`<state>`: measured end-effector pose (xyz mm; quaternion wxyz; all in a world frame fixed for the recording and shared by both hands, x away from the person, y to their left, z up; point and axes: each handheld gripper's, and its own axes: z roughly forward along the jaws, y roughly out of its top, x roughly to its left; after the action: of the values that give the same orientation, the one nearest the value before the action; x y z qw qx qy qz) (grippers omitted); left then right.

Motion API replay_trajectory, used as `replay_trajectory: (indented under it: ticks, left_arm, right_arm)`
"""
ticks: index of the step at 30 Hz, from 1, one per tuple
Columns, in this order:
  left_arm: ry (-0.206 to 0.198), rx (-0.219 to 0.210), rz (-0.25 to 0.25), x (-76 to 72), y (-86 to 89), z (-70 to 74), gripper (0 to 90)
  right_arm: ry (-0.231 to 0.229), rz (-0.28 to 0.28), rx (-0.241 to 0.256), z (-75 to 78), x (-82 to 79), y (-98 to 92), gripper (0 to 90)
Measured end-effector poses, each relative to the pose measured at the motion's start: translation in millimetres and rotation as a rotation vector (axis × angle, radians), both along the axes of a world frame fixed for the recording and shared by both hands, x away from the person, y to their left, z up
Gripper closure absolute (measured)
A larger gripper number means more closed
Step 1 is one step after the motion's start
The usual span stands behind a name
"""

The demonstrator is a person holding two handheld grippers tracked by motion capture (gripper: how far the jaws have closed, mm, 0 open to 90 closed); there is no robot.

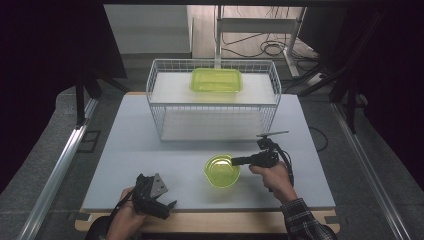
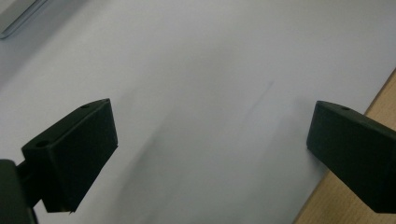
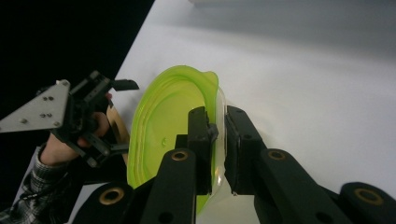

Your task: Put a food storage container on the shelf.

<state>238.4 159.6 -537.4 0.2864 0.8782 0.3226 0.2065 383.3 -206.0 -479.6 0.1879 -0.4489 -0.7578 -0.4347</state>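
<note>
Table, grey top, carrying all items. At its 12 o'clock stands a wire basket; on the shelf inside it rests a flat green tub, upright, and whether it holds anything cannot be told from the high view. At 5 o'clock on the table sits the green bowl, translucent and apparently empty.

Right gripper: jaws pressed together on the bowl's rim at its 3 o'clock edge, one jaw inside the wall and one outside, as the right gripper view confirms on the bowl. Left gripper: at the table's 7 o'clock edge, well apart from the bowl, jaws spread with nothing between them; the left gripper view shows bare table ahead of it.

Risks, judged from this pose:
- The grip takes a thin, flexible wall at a single point, so on lifting the bowl may swing down or slip free under its own weight.
- Harder pinching could buckle the wall.
- If the bowl is bound for the basket, its hanging far side may catch the wire rim, since the hold gives little control of tilt.
</note>
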Motion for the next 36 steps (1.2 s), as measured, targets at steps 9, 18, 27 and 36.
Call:
replay_trajectory:
  ticks: [9, 18, 27, 36]
  left_arm:
    - [0.017, -0.052, 0.019, 1.0, 2.6, 2.1, 1.3]
    - [0.023, -0.094, 0.027, 1.9, 6.5, 4.7, 0.9]
    - [0.03, -0.165, 0.033, 2.6, 10.8, 7.4, 0.4]
    - [0.028, -0.2, 0.037, 2.6, 12.6, 9.0, 0.6]
  right_arm:
    - [-0.026, -0.017, 0.039, 16.8, 1.0, -3.8, 81.1]
    - [-0.045, -0.032, 0.065, 34.5, 2.5, -6.1, 81.1]
    - [-0.064, -0.049, 0.083, 49.2, 4.7, -7.4, 81.1]
    - [-0.059, -0.064, 0.103, 59.0, 7.5, -8.3, 81.1]
